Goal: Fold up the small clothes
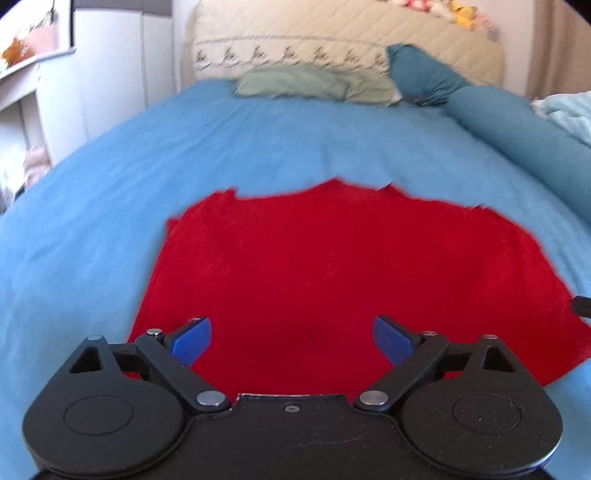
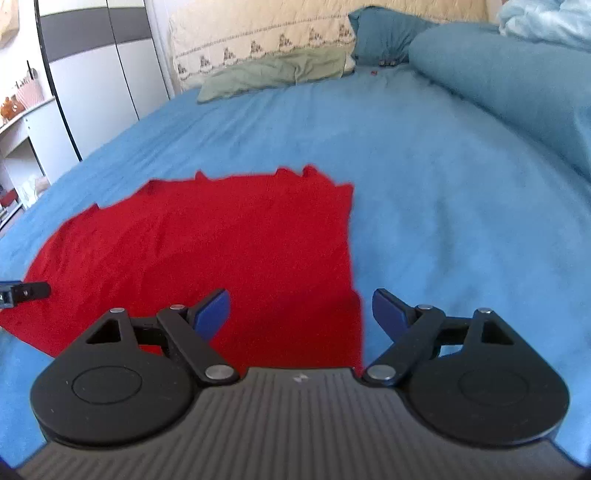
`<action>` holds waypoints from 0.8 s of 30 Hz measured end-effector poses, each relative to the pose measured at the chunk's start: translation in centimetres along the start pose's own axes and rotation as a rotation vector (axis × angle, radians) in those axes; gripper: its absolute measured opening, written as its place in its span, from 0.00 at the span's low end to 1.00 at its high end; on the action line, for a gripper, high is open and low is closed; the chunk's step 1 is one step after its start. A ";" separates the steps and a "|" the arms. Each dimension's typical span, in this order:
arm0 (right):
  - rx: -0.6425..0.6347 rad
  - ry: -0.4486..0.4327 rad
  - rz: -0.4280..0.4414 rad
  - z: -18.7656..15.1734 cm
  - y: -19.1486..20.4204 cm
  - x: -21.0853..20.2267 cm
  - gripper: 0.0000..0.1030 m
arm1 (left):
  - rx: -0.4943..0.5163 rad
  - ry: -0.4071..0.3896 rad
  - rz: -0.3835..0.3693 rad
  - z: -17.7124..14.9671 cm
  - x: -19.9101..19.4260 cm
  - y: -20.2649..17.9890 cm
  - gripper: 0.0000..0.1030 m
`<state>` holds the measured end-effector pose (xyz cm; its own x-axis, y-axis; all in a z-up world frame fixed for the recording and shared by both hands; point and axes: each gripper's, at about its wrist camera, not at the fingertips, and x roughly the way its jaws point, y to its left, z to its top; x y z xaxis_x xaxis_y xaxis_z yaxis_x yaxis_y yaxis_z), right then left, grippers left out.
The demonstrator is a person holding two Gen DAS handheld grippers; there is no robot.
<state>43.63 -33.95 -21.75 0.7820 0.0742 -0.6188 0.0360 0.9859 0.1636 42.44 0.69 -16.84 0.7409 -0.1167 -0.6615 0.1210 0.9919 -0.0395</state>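
A red garment (image 1: 332, 266) lies flat on the blue bedsheet (image 1: 258, 136). It also shows in the right wrist view (image 2: 221, 240), left of centre. My left gripper (image 1: 291, 339) is open and empty, hovering over the garment's near edge. My right gripper (image 2: 301, 314) is open and empty, over the garment's near right edge, with the right finger above bare sheet. A tip of the left gripper shows at the left edge of the right wrist view (image 2: 26, 291), over the garment's left part. A dark bit of the right gripper (image 1: 581, 306) shows at the right edge of the left wrist view.
A green cloth (image 1: 314, 83) and a teal pillow (image 1: 424, 74) lie at the head of the bed against a cream quilted headboard (image 1: 332, 33). A long teal bolster (image 2: 517, 81) lies on the right. White wardrobe and shelves (image 2: 92, 81) stand on the left.
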 end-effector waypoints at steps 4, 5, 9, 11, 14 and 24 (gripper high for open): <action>-0.009 0.035 0.013 0.4 -1.2 -1.6 0.97 | -0.001 -0.005 -0.050 1.3 -0.6 -2.1 0.94; -0.015 0.047 0.014 0.3 -1.3 -1.8 0.97 | 0.000 -0.005 -0.058 1.4 -0.6 -2.7 0.94; -0.019 0.085 0.027 -0.9 -1.7 -2.3 0.96 | 0.022 0.015 -0.079 1.6 0.4 -4.9 0.94; -0.001 0.099 0.026 -1.5 -1.9 -1.9 0.94 | 0.035 0.025 -0.084 1.3 0.5 -5.8 0.94; 0.056 0.115 0.050 -2.1 -2.6 -1.0 0.83 | 0.041 0.050 -0.076 0.8 1.7 -6.8 0.94; 0.180 0.051 0.049 -3.4 -2.4 0.8 0.41 | 0.098 0.134 -0.027 -0.8 6.5 -7.4 0.98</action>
<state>42.05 -35.76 -25.20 0.7533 0.1332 -0.6441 0.1133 0.9384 0.3265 45.82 -7.40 -21.38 0.6421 -0.1293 -0.7556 0.2085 0.9780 0.0098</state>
